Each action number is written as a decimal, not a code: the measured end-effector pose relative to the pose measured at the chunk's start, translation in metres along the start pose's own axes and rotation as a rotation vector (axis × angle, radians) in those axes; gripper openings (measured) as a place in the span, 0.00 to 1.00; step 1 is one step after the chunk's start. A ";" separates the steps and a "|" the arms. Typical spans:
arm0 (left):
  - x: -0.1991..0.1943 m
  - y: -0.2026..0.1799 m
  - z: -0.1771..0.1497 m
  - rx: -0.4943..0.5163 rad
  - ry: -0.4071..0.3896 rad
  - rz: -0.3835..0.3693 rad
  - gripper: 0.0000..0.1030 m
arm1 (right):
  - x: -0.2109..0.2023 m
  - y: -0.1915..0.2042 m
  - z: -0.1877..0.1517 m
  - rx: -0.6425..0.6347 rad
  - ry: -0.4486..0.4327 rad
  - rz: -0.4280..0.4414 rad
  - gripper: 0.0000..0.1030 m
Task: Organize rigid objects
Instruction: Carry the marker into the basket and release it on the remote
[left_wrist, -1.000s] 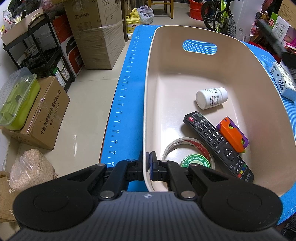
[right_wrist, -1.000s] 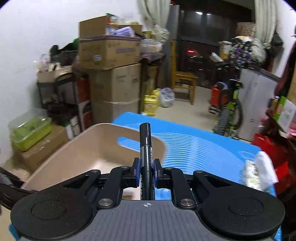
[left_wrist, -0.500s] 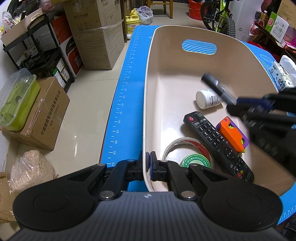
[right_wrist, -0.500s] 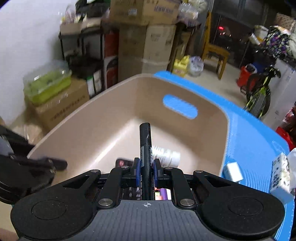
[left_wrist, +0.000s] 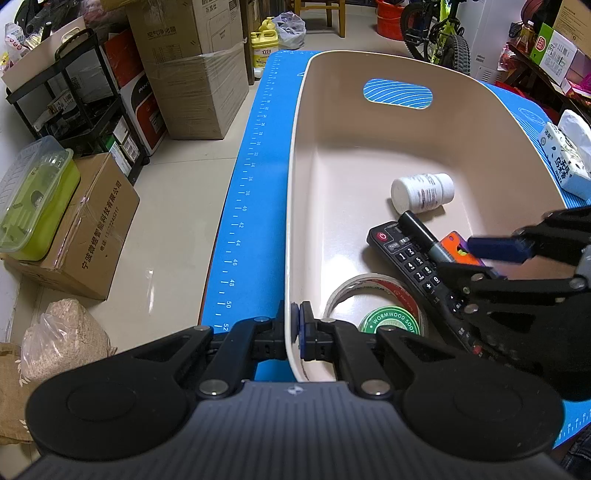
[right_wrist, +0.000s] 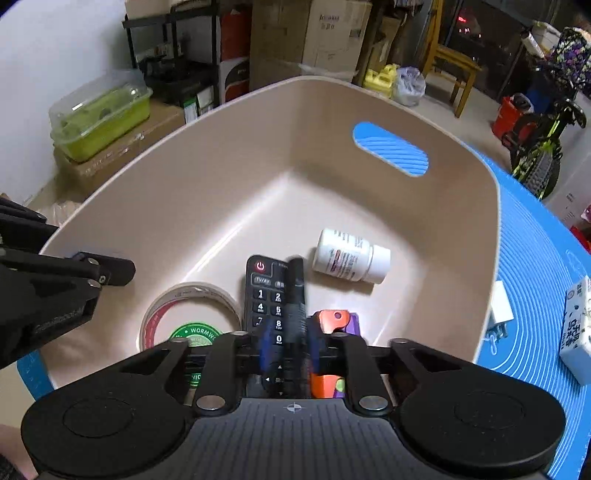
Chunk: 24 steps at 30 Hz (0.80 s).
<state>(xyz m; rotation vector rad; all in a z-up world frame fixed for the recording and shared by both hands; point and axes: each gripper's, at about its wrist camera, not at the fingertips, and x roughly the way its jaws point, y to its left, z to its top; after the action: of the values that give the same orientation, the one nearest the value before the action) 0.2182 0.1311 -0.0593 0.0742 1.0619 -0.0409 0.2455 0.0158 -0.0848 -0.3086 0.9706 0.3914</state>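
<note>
Left gripper (left_wrist: 295, 334) clamped on near rim of beige bin (left_wrist: 295, 206), one pad outside wall, one inside, closed tight on the wall. Bin on blue mat (left_wrist: 251, 177). Right gripper (right_wrist: 286, 345) low inside bin, above contents; blue pads (right_wrist: 266, 341) motion-blurred and apart, wider than the marker. Black marker (right_wrist: 296, 295) lying between the pads along the finger axis, cap end pointing away, off-centre toward the right pad; contact with either pad not discernible through blur, so grip cannot be called. In left wrist view, marker (left_wrist: 421, 236) angled across top of black remote (left_wrist: 410, 258), cap tip just beside white pill bottle (left_wrist: 423, 192), rear end running in between right gripper (left_wrist: 491, 258) fingers. Remote lying flat on bin floor, power button at far end. Orange-purple toy (right_wrist: 334, 321) just right of remote, partly under right gripper. Tape roll (right_wrist: 188, 314) left of remote with green round tin (right_wrist: 195, 334) inside its ring. Pill bottle on its side beyond remote. Tissue pack (right_wrist: 576, 325) and white charger (right_wrist: 500, 310) on mat outside bin, right side.
</note>
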 end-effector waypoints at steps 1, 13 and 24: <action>0.000 0.000 0.000 0.000 0.000 0.000 0.06 | -0.005 -0.001 -0.001 -0.002 -0.021 -0.006 0.43; 0.000 0.000 0.001 0.000 0.001 0.000 0.06 | -0.077 -0.064 -0.020 0.141 -0.300 -0.119 0.43; 0.000 0.000 0.001 -0.001 0.000 0.001 0.06 | -0.067 -0.128 -0.079 0.308 -0.214 -0.230 0.44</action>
<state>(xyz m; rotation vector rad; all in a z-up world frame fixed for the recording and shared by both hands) 0.2187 0.1308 -0.0589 0.0741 1.0623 -0.0401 0.2117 -0.1439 -0.0600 -0.0937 0.7618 0.0596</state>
